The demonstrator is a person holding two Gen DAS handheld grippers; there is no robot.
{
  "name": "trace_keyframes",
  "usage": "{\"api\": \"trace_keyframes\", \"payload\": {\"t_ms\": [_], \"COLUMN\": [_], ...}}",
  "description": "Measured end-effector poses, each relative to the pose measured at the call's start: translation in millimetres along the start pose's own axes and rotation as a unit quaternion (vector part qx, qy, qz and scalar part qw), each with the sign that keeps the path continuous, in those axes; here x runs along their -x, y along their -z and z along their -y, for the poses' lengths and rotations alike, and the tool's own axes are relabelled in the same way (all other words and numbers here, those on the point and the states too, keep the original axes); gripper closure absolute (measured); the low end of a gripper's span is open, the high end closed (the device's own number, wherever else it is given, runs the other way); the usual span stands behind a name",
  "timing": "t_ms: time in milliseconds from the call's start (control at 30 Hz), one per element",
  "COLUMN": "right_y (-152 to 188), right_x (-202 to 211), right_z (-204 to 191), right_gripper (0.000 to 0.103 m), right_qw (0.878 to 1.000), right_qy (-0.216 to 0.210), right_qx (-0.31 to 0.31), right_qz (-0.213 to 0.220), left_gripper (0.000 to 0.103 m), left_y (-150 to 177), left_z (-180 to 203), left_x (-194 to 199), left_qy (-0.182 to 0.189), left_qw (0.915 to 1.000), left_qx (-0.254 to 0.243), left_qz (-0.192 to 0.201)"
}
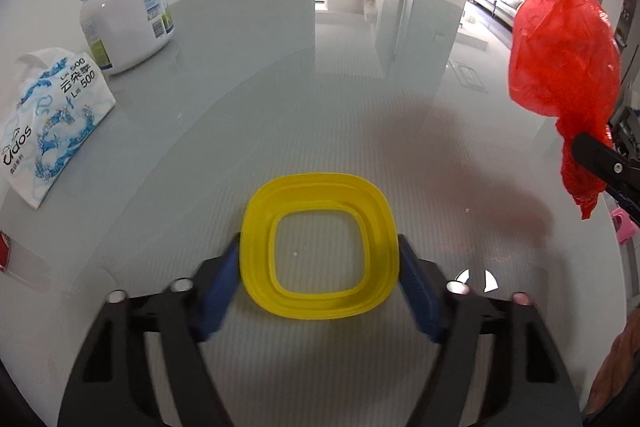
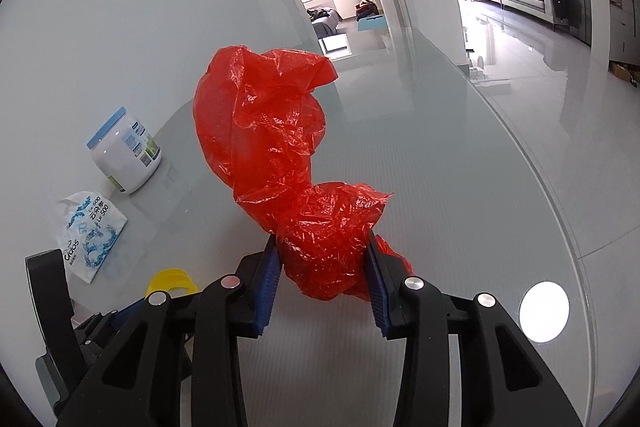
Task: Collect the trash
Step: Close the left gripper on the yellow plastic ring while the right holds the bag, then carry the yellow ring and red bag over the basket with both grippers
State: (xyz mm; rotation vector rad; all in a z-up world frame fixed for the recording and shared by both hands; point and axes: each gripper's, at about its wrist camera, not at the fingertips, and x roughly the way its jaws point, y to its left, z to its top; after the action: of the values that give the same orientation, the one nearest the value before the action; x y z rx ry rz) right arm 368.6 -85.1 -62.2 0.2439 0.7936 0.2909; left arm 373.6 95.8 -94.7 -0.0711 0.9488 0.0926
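Note:
A yellow square plastic ring (image 1: 320,247), like a lid frame, sits between the blue pads of my left gripper (image 1: 319,255), which is shut on its two sides, just above the grey glass table (image 1: 280,107). My right gripper (image 2: 323,259) is shut on the neck of a crumpled red plastic bag (image 2: 264,123) and holds it up above the table. The red bag also shows in the left wrist view (image 1: 564,55) at the far right, and a bit of the yellow ring shows in the right wrist view (image 2: 170,281) at lower left.
A white jar with a blue lid (image 1: 124,15) and a soft tissue pack (image 1: 52,115) stand at the table's left by the wall. A small pink object (image 1: 623,223) lies at the right edge. The table's curved edge (image 2: 560,195) runs on the right.

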Motion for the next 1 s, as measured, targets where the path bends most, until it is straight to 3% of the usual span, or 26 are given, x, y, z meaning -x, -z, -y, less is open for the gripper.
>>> {"api": "trace_keyframes", "payload": {"t_ms": [133, 333, 500, 667, 767, 1000], "right_y": [5, 22, 57, 107, 135, 200], "right_x": [3, 32, 75, 142, 181, 284], "right_z": [1, 0, 0, 7, 24, 89], "right_gripper": [0.065, 0.065, 0.065, 0.065, 0.065, 0.065], "right_qw": [1.0, 1.0, 0.999, 0.997, 0.995, 0.981], "right_qy": [0.002, 0.005, 0.012, 0.053, 0.067, 0.149], "right_qx": [0.002, -0.007, -0.016, -0.022, -0.039, -0.091], "right_qz": [0.001, 0.012, 0.025, 0.055, 0.059, 0.083], "left_gripper": [0.037, 0.037, 0.037, 0.037, 0.037, 0.037], "left_y": [9, 36, 67, 100, 118, 164], "left_z": [-5, -5, 2, 27, 49, 122], "left_x": [10, 57, 101, 146, 167, 201], "left_qy": [0.02, 0.008, 0.01, 0.021, 0.046, 0.127], "left_qw": [0.9997, 0.9986, 0.9965, 0.9923, 0.9895, 0.9766], "left_qx": [0.012, 0.01, -0.005, -0.043, -0.064, -0.128], "left_qz": [0.005, 0.051, 0.083, 0.115, 0.121, 0.117]}}
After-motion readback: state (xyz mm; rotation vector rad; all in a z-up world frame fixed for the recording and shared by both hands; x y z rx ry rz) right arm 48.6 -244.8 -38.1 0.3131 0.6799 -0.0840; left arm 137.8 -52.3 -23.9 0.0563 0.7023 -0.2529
